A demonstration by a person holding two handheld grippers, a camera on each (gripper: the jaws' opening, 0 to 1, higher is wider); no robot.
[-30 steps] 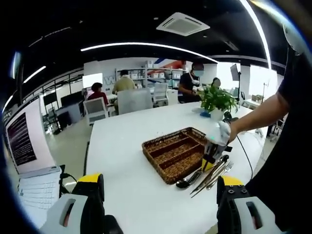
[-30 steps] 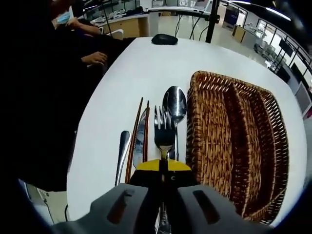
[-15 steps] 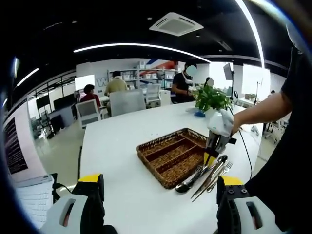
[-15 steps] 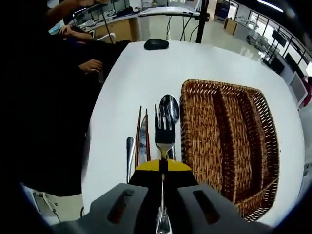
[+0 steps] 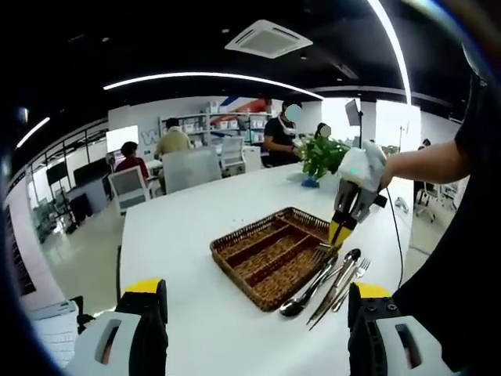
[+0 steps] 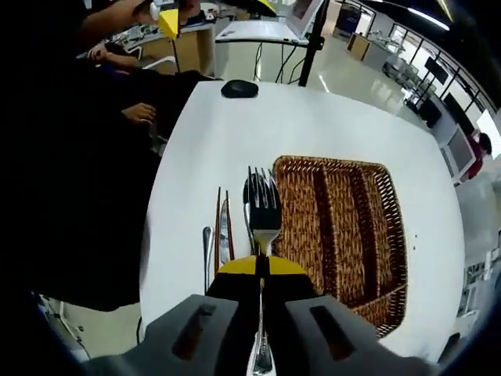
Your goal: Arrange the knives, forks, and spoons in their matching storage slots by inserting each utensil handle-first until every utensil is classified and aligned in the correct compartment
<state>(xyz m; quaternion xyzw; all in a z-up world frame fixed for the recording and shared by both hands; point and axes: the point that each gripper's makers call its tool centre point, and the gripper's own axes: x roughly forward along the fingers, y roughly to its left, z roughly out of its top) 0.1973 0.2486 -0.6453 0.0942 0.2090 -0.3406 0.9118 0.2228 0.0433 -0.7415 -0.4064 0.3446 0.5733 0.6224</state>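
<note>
White bench carrying a wicker tray with long compartments, all seemingly vacant. Beside its edge lie a spoon, a knife and other utensils. Right hand-held gripper, clamped on a fork, holds it lifted above the bench, tines forward. Left hand-held gripper, jaws spread and holding nothing, hangs near the bench's edge. Step in hand: carrying the fork; next, it probably must turn handle-first over a compartment.

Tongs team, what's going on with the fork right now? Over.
Right tongs shut on fork, lifted above table. Left tongs open, holding nothing. Basket slots bare; spoon and other cutlery beside it.
</note>
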